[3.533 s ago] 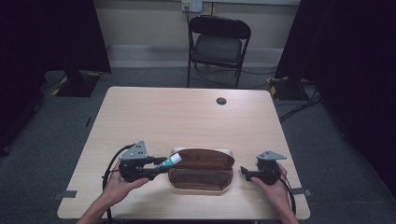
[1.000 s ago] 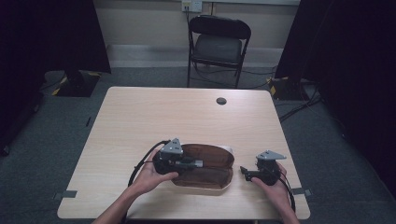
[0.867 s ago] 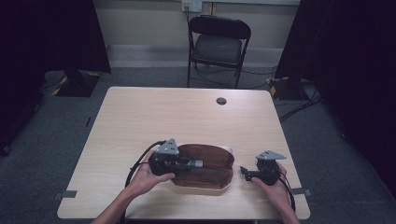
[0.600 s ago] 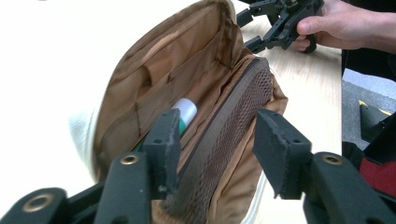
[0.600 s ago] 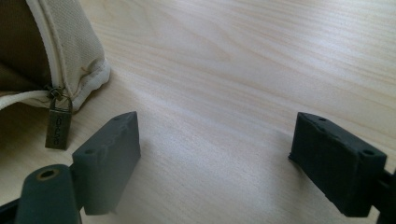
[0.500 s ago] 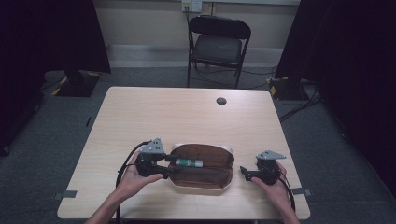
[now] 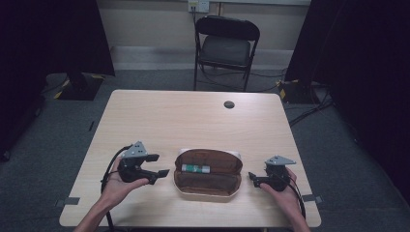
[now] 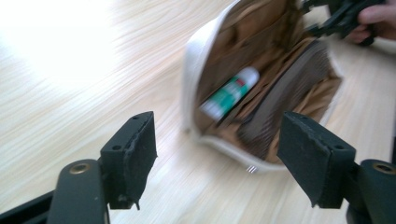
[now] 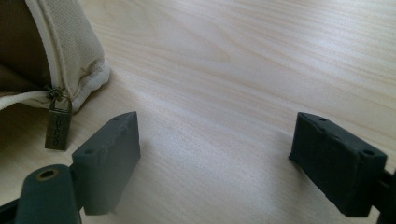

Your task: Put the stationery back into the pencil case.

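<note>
Green tube (image 7: 196, 168) beyond left claw (image 7: 157, 165)

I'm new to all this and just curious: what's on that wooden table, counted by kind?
Black handheld claws: 2, left and right
Open beige fabric pouch with brown lining: 1
Green-and-white tube, inside the pouch: 1
Small dark round disc: 1
Total: 5

High view overlooks whole table (image 7: 193, 121), left gripper view close, facing pouch (image 8: 261, 88), right shares its corner
</note>
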Demonstrator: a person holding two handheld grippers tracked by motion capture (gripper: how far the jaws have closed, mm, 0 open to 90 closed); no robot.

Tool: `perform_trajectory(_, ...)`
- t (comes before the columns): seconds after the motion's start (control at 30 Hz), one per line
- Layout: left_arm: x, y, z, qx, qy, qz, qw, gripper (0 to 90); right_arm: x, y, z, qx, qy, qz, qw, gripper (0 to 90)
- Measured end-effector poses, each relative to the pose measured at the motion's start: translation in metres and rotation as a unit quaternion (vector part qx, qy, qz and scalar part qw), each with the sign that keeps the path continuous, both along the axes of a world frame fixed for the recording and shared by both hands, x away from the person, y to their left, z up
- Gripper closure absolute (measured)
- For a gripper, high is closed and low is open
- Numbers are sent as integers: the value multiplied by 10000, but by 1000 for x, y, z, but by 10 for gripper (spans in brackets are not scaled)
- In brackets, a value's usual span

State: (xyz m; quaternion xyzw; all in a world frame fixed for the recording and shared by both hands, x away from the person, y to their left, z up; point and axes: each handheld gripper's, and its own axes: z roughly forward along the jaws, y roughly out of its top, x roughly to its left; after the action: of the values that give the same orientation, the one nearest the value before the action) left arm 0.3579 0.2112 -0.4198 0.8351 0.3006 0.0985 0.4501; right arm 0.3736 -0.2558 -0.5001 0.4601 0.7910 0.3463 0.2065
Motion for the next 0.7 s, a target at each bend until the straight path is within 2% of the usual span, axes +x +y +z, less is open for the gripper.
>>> perform_trajectory(0.03, 0, 7, -2, 97, -24, 127, 9999, 269, 0, 0, 0, -2, 10, -26, 10000, 147)
perform_trajectory(0.07, 0, 7, -2, 97, -24, 127, 9999, 258, 0, 0, 0, -2, 10, -26, 10000, 147)
perform_trajectory(0.1, 0, 17, -6, 45, -35, 282, 9996, 248, 0, 0, 0, -1, 8, -28, 10000, 147)
perform_trajectory(0.13, 0, 17, -6, 45, -35, 282, 9996, 246, 0, 0, 0, -1, 8, -28, 10000, 147)
perform_trajectory(0.17, 0, 26, -12, 129, -32, 479, 9988, 239, 0, 0, 0, -2, 8, -29, 10000, 147)
perform_trajectory(0.2, 0, 26, -12, 129, -32, 479, 9988, 224, 0, 0, 0, -2, 8, -29, 10000, 147)
perform_trajectory(0.23, 2, 35, -21, 138, 146, 596, 9980, 204, 0, 0, 0, -1, 10, -28, 10000, 147)
perform_trajectory(0.27, 2, 35, -21, 138, 146, 596, 9980, 198, 0, 0, 0, -1, 10, -28, 10000, 147)
perform_trajectory(0.3, 6, 45, -31, 202, 308, 726, 9967, 198, 0, 0, 0, -3, 8, -29, 10000, 147)
perform_trajectory(0.37, 9, 54, -42, 285, 403, 894, 9948, 177, 0, 0, 0, -3, 8, -30, 10000, 147)
perform_trajectory(0.4, 12, 58, -48, 388, 536, 966, 9931, 182, 0, 0, 0, -2, 9, -29, 10000, 147)
perform_trajectory(0.43, 12, 58, -48, 388, 536, 966, 9931, 193, 0, 0, 0, -6, 5, -29, 10000, 147)
perform_trajectory(0.47, 13, 62, -51, 567, 564, 957, 9922, 193, 0, 0, 0, -6, 5, -29, 10000, 147)
perform_trajectory(0.5, 13, 65, -55, 579, 540, 1001, 9918, 213, 0, 0, 0, -10, 8, -32, 10000, 147)
perform_trajectory(0.53, 14, 68, -58, 573, 574, 1060, 9911, 221, 0, 0, 0, -6, 6, -31, 10000, 146)
perform_trajectory(0.57, 14, 70, -64, 718, 568, 1195, 9886, 223, 0, 0, 0, -9, 7, -32, 10000, 147)
perform_trajectory(0.6, 15, 70, -67, 809, 568, 1170, 9882, 222, 0, 0, 0, -9, 7, -32, 10000, 147)
perform_trajectory(0.63, 15, 70, -67, 809, 568, 1170, 9882, 219, 0, 0, 0, -10, 7, -32, 10000, 146)
perform_trajectory(0.67, 15, 69, -70, 874, 588, 1203, 9871, 219, 0, 0, 0, -10, 7, -32, 10000, 146)
perform_trajectory(0.7, 14, 68, -73, 947, 471, 1264, 9863, 180, 0, 0, 0, -9, 9, -31, 10000, 146)
